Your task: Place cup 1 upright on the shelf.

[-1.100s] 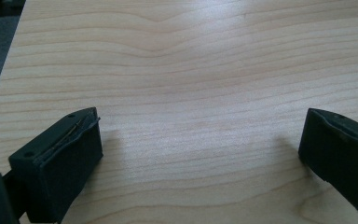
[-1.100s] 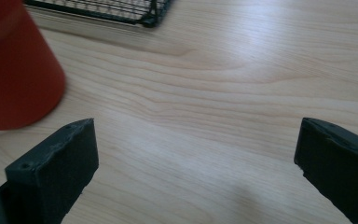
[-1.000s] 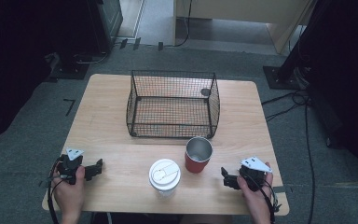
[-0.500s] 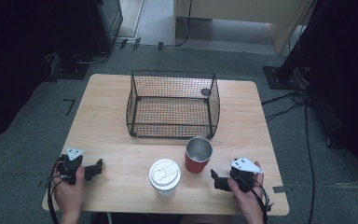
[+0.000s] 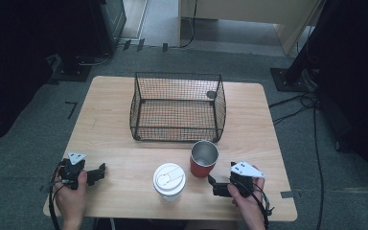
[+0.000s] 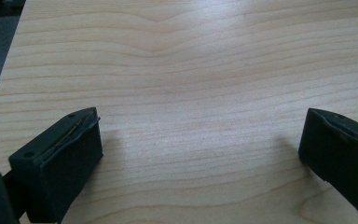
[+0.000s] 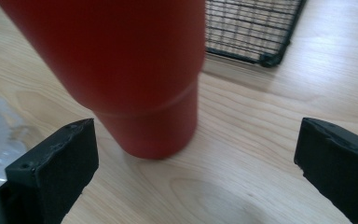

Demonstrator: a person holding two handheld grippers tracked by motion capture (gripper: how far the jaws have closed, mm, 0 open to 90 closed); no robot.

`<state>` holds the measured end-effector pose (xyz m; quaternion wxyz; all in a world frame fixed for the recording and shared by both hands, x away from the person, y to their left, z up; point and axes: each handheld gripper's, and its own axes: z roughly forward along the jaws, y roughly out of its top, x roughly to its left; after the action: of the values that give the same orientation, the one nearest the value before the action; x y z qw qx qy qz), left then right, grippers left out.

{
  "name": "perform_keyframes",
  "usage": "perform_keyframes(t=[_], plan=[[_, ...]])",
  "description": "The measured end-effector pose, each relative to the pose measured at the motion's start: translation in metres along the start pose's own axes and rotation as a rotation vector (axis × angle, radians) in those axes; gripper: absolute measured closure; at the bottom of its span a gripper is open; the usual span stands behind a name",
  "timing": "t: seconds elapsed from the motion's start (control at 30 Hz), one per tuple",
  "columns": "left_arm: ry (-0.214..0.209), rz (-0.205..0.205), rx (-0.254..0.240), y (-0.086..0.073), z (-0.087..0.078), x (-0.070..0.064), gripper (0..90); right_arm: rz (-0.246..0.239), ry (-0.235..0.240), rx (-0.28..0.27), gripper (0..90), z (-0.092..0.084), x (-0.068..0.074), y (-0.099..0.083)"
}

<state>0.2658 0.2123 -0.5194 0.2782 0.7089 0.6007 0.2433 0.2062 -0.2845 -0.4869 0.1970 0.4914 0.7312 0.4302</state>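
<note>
1. While I look down from the high view, the red tumbler with the bare metal inside (image 5: 204, 158) stands upright on the pale wooden bench (image 5: 124, 110), just in front of the near right corner of the black wire basket (image 5: 178, 106). My right gripper (image 5: 214, 184) sits low on the bench just beside the tumbler's base, pointing left and slightly away from me. A white paper cup with a plastic lid (image 5: 169, 180) stands close on the tumbler's left. My left gripper (image 5: 99, 172) rests well apart, near the bench's left front edge.

2. From the left gripper view, its jaws stand wide open over bare wood with nothing between them. I judge it plays no part in this step and would leave it parked.

3. From the right gripper view, the jaws are spread wide and hold nothing. The red tumbler (image 7: 121, 70) looms left of centre, its foot nearer the left jaw than the right, and a corner of the wire basket (image 7: 254, 32) lies beyond it.

4. To grasp well, I would shift the right gripper until the tumbler sits centred between the jaws. I would push forward so both pads reach past the foot onto the body, then close gently. The lidded cup is close enough that a wide swing could knock it.
</note>
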Motion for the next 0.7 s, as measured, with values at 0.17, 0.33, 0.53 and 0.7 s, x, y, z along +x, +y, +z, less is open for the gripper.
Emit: perform_keyframes(t=[0.17,0.33,0.53,0.7], plan=[[0.0,0.0,0.0,0.0,0.0,0.0,0.0,-0.006,0.026,-0.02,0.0,0.001,0.006,0.005],[0.0,0.0,-0.001,0.0,0.0,0.0,0.0,-0.013,0.051,-0.067,0.1,0.003,0.012,0.011],[0.0,0.0,-0.001,0.0,0.0,0.0,0.0,-0.015,0.038,-0.07,3.1,0.015,0.023,0.019],[0.0,0.0,-0.001,0.0,0.0,0.0,0.0,-0.01,0.04,-0.08,4.0,0.02,0.028,0.022]])
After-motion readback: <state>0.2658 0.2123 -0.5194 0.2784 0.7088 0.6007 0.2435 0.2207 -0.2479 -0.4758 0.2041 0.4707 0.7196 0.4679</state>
